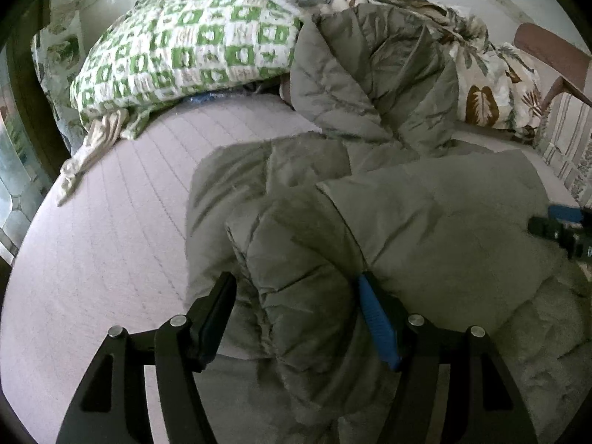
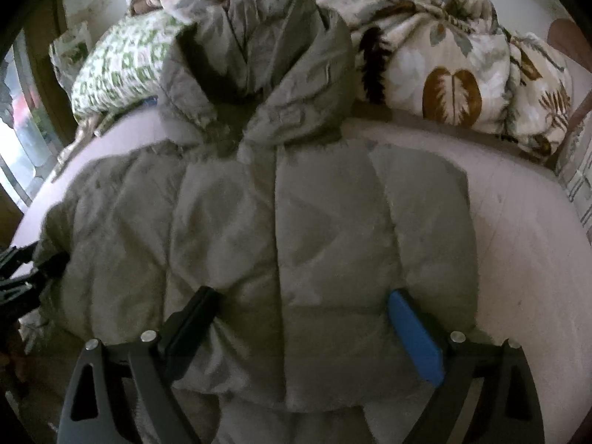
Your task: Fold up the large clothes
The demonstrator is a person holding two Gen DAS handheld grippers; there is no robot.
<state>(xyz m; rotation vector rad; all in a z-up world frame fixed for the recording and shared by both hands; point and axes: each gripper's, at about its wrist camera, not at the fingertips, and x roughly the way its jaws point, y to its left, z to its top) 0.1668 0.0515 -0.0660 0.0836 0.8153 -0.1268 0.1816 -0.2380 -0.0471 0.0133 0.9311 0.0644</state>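
While jacket (image 2: 296, 222) lies on bed (image 1: 92, 240), both grippers' fingers straddle its folds

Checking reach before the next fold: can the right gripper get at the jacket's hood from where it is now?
Probably yes. The right gripper sits at the hem of the jacket, and the hood lies uncovered at the far end against the bedding; nothing blocks it, though it would have to travel across the whole jacket.

a home bedroom: a bed (image 1: 92, 240) with a green-checked pillow (image 1: 185, 51) and leaf-print bedding (image 2: 462, 74).
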